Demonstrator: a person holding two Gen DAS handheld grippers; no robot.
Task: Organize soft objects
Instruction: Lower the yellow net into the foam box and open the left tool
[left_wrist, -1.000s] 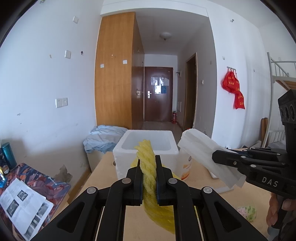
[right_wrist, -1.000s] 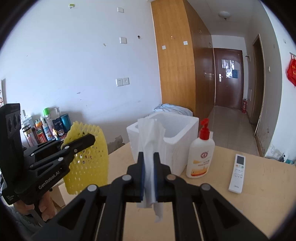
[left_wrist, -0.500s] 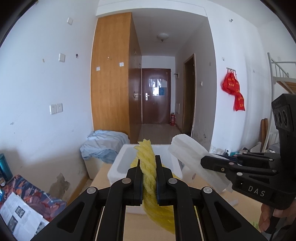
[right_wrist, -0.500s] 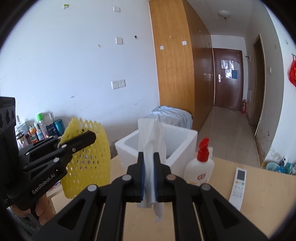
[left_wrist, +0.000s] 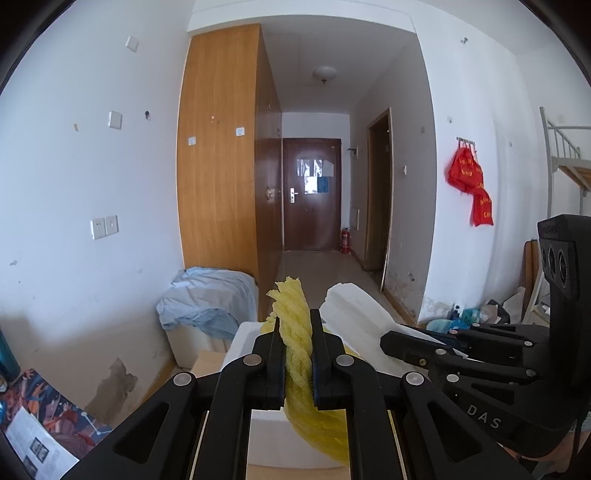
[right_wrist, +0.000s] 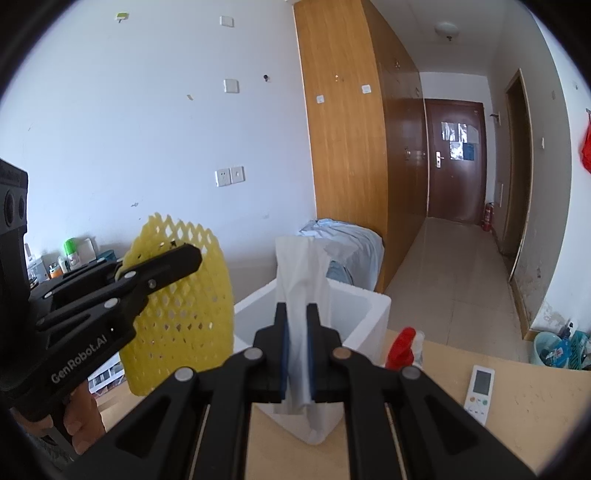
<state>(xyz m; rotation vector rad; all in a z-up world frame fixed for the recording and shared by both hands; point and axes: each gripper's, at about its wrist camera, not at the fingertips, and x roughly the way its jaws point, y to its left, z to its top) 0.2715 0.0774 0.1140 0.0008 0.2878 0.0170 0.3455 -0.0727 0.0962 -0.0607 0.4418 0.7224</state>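
The left gripper (left_wrist: 298, 354) pinches an upright yellow foam net (left_wrist: 293, 332), and the right gripper (right_wrist: 297, 347) pinches an upright white tissue (right_wrist: 301, 295), both standing toward 12 o'clock above the white foam box (right_wrist: 365, 314).

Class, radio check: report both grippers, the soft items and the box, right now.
Left gripper shut on yellow foam net. Right gripper shut on white tissue. Both above white foam box. Nothing blocking the box.

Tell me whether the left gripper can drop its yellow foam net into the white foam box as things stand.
Probably yes. The left gripper, shut on the yellow foam net, hangs by the white foam box, whose open top looks unobstructed.
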